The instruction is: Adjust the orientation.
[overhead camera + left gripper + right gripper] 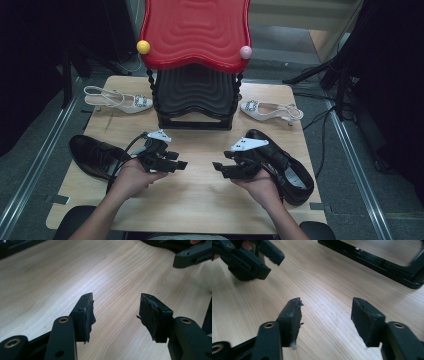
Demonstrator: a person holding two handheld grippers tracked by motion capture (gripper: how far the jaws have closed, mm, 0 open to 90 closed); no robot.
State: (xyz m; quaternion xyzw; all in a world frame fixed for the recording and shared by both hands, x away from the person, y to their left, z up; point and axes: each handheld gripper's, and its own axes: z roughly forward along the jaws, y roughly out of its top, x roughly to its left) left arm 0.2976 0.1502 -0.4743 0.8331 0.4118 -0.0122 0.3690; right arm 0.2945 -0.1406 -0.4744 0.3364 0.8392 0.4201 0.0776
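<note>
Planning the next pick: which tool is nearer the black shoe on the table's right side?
Right. The right tool hovers just left of that black shoe; the left tool is farther left, across the table.

Both glossy black leather shoes (95, 156) (286, 162) sit on a pale wood-grain counter (200, 195). The two slingback heels (120, 100) (271, 111) are cream with sparkly buckles. The ribbed plastic rack (196, 32) is red above and black below, with yellow (143, 47) and pink (245, 52) knobs.
</note>
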